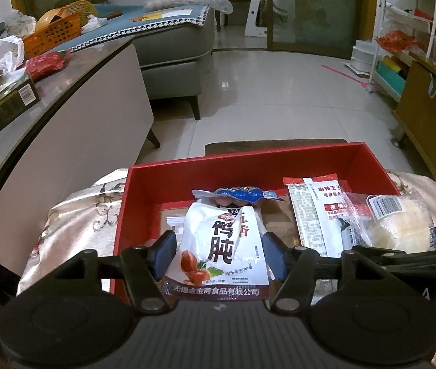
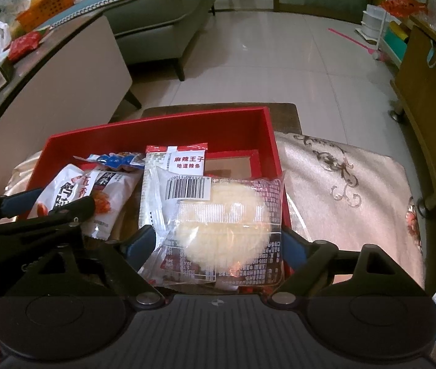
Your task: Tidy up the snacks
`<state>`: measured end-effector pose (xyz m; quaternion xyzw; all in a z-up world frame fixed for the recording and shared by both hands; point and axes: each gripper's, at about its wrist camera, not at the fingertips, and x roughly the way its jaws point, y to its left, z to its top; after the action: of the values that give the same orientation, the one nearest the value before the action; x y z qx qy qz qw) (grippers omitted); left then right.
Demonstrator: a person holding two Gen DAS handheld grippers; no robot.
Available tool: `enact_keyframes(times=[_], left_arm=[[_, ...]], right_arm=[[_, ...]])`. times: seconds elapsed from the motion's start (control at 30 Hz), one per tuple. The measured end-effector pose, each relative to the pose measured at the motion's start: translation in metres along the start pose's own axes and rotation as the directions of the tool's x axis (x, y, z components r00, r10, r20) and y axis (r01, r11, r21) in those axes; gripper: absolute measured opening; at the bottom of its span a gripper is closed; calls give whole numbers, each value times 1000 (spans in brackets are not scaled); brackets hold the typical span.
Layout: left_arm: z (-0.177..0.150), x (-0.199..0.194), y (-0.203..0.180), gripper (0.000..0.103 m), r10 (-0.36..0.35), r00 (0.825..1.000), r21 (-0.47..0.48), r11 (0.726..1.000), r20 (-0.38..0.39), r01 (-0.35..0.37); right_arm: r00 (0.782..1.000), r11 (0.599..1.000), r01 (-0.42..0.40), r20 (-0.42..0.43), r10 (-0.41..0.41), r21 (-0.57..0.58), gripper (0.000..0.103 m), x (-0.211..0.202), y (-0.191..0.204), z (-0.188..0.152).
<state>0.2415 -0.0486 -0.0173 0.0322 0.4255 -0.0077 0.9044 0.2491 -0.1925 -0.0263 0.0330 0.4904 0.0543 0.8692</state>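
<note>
Snacks are piling up in the red box [image 1: 248,166] that is sitting on a patterned cloth [image 2: 341,184], and we are working over it with both tools. Our left gripper [image 1: 219,255] is reaching over the box's near edge with a white snack pouch [image 1: 221,240] lying between its blue pads [image 1: 164,255]; the jaws are standing only a little wider than the pouch, and we cannot quite tell whether the pads are pressing on it, since the bag's edges are hiding the contact. Beyond that pouch a blue-topped packet [image 1: 239,193] is lying flat. Our right gripper [image 2: 218,249] is standing wide around a clear-wrapped round pastry [image 2: 224,224], with its fingers just beside the wrapper's edges rather than squeezing it. The pastry is resting partly on a long white and red spicy-strip packet [image 2: 174,166] in the right half of the box. A sofa [image 1: 171,55] and a low table [image 1: 64,92] are showing across the tiled floor
</note>
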Motion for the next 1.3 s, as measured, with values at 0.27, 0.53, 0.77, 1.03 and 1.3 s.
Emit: enact_keyframes(times=[0.27, 0.53, 0.77, 1.03, 1.3], left_arm=[[-2, -6, 2, 57, 2, 1000, -1, 1000, 4, -2], [-5, -11, 1, 58, 7, 1000, 19, 1000, 3, -7], [-6, -13, 3, 58, 10, 1000, 17, 1000, 5, -10], [-7, -18, 5, 58, 10, 1000, 14, 1000, 5, -10], [-12, -27, 7, 62, 7, 1000, 13, 1000, 7, -7]], right_arm=[[1000, 1000, 1, 2, -1, -3, 93, -5, 2, -3], [1000, 1000, -2, 15, 2, 15, 93, -12, 0, -4], [1000, 1000, -3, 14, 3, 16, 95, -13, 1, -5], [1000, 1000, -1, 14, 1, 16, 96, -13, 2, -6], [1000, 1000, 5, 19, -5, 12, 99, -21, 4, -11]])
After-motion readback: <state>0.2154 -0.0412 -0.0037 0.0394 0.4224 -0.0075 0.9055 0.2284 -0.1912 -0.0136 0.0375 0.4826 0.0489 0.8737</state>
